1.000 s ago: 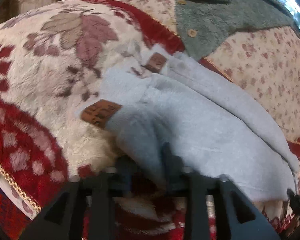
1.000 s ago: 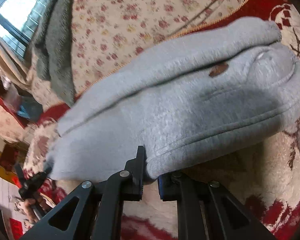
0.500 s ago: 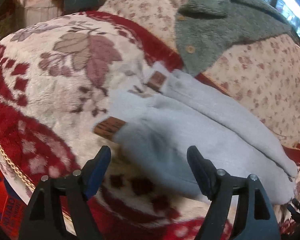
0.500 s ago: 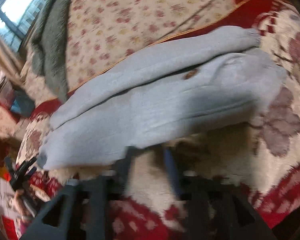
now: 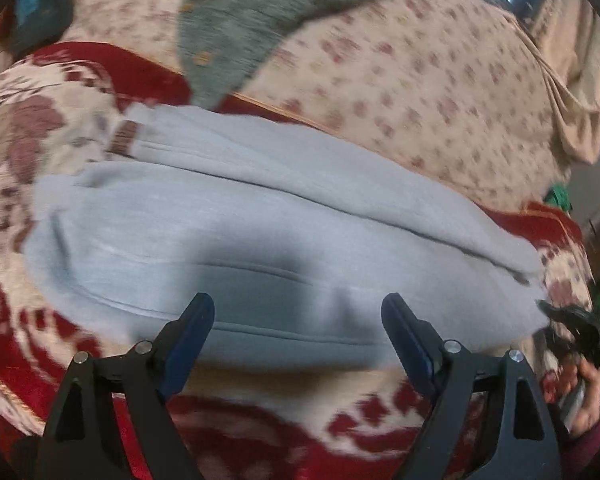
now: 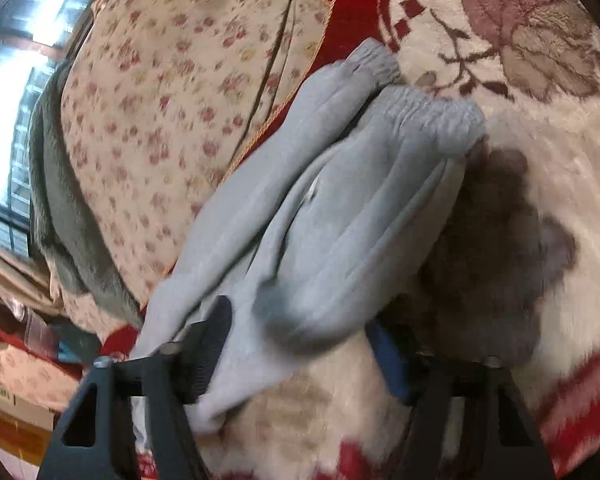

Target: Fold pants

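Folded pants point(image 5: 260, 240) lie on blanket point(image 5: 40, 128), sweater point(image 5: 236, 20) behind them

Between the left gripper's point(image 5: 298, 320) matt black plastic fingers lie the pants point(image 5: 260, 240), soft matt grey fleece with ribbed elastic cuffs point(image 6: 432, 120). Under them is a plush, fuzzy blanket point(image 5: 280, 440); beyond, a printed cotton sheet point(image 5: 420, 80) and a nubby green cardigan point(image 5: 240, 28).
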Tool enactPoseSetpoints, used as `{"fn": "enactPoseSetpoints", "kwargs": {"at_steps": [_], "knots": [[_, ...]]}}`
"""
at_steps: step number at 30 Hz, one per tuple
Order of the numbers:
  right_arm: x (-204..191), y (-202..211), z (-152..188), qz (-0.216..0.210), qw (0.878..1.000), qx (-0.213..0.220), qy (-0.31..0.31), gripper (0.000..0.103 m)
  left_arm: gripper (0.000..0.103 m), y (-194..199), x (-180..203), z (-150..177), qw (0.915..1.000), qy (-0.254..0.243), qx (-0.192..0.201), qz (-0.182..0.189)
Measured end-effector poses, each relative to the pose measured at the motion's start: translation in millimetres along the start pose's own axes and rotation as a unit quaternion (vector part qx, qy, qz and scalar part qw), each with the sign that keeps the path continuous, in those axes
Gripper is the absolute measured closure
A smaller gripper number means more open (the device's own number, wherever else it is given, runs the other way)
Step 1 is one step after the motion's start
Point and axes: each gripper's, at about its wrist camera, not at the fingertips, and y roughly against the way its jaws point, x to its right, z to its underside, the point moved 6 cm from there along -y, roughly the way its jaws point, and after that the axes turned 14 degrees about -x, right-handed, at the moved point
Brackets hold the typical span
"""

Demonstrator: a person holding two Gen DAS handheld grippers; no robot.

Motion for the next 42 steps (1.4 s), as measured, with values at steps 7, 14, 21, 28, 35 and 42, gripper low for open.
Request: {"fn": "enactPoseSetpoints", "kwargs": {"at_steps": [7,14,21,28,35,42], "knots": [[-7,11,3,0.034,0.998,-0.002,0.056,0.091,0.018,-19,23,1,0.9996,-0.014,-0.022,-0.001],[-2,17,25,0.073,0.996,-0.036,0.033,0.044,0.013,-18,2,-6,0.9996,0.012,-0.022,-0.014],[-76,18,61,0.086,0.980,-0.055,0.171,0.041,0.008,-9,-39,-20,0.9977,0.063,-0.024,-0.011],[-141,-34,80,0.021,0.971,-0.114,0.210,0.036,0.007,4,-79,-47,0.9942,0.107,-0.011,-0.008],[-171,-69,90,0.018,0.960,-0.143,0.239,0.036,0.007,2,-116,-86,0.9870,0.160,-0.011,0.015],[-171,-88,80,0.023,0.961,-0.152,0.229,0.036,0.007,-28,-120,-114,0.9813,0.187,-0.015,0.044]]}}
